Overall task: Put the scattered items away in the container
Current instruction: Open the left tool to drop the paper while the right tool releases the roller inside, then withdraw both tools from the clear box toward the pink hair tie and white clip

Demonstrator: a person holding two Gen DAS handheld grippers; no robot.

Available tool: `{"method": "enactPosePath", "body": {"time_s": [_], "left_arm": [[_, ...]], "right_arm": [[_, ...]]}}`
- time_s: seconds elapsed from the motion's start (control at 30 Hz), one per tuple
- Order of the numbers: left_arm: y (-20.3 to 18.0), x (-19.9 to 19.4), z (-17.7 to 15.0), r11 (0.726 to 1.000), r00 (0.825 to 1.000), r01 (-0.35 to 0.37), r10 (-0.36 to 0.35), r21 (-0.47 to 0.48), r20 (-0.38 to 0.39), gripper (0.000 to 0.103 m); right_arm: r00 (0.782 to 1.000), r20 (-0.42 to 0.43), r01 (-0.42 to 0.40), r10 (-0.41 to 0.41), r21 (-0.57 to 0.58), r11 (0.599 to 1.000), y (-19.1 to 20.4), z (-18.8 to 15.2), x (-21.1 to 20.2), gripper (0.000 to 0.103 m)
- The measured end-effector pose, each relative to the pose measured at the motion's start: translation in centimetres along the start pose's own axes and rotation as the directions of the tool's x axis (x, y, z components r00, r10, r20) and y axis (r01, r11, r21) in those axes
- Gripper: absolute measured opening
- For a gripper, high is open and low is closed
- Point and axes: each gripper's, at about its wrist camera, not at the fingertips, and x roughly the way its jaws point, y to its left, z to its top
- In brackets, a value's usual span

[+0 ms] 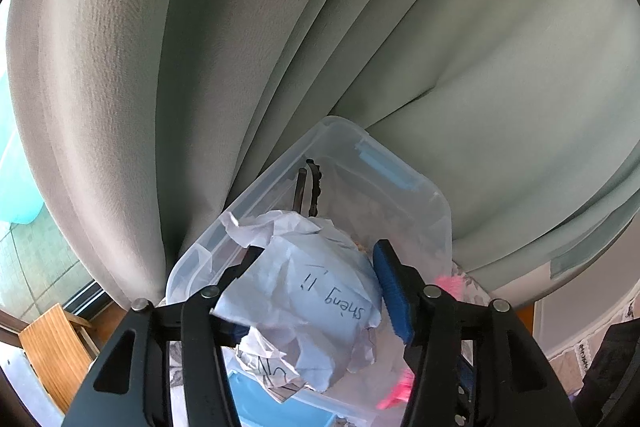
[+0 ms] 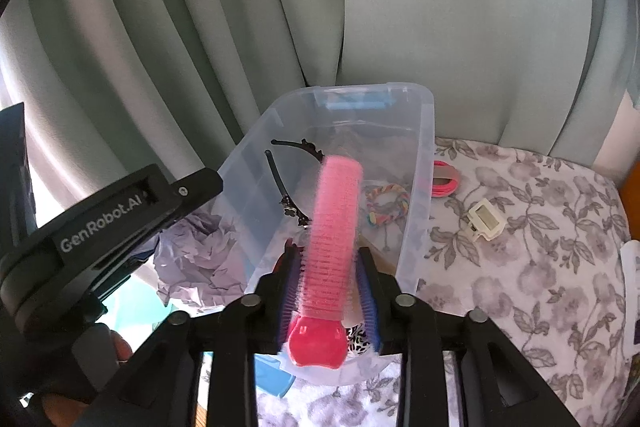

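the left hand-held gripper [image 1: 316, 279] is closed on a crumpled paper ball [image 1: 304, 303] with handwriting on it, pinched between its blue pads and held above the near end of the clear plastic container [image 1: 436, 211]. in the right wrist view that gripper comes in from the left, angled toward the container's left wall, with the paper hanging just outside it.

the right hand-held gripper [image 2: 328, 267] points forward over the container's near rim and is clamped on a pink hair roller clip [image 2: 332, 227], which stands up between the fingers, its bristled length tilted toward the container's interior and its solid pink end nearest the camera.

inside the container lie black hair clips [image 2: 294, 179] and a pastel braided hair tie [image 2: 386, 203]. on the floral-clothed desk [image 2: 540, 247], just right of the container, sit pink hair ties [image 2: 446, 183] and, a little further right, a cream claw clip [image 2: 486, 221]. grey-green curtains [image 2: 440, 7] hang behind.
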Motion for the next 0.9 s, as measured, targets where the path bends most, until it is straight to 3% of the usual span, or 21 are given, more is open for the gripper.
{"method": "enactPosePath", "body": {"time_s": [0.33,0.4,0.67,0.77,0.9], "left_arm": [[0.2,-1.5,0.2,1.000,1.000,0.024,-0.024,-0.010,0.005,0.071],[0.0,-1.9,-0.3,1.000,1.000,0.027,-0.027,-0.008,0.003,0.079],[-1.3,-1.1,0.2,1.000,1.000,0.013,-0.014,0.015,0.027,0.081],[-2.1,-1.7,0.1,0.999,0.999,0.002,-0.003,0.041,0.042,0.087],[-3.7,-1.4,-0.3,0.997,0.998,-0.004,-0.001,0.081,0.064,0.088]], "right_arm": [[1.000,0.028,0.000,-0.001,0.012,1.000,-0.4,0.2,-1.1,0.058],[0.999,0.033,0.001,-0.002,0.018,1.000,-0.3,0.1,-1.4,0.059],[0.998,0.062,0.011,-0.013,0.043,0.999,-0.9,-0.1,-3.2,0.065],[0.997,0.080,0.007,-0.011,0.050,0.999,-1.2,-0.1,-4.0,0.069],[0.994,0.109,0.003,-0.010,0.062,0.998,-1.9,-0.2,-5.3,0.078]]}}
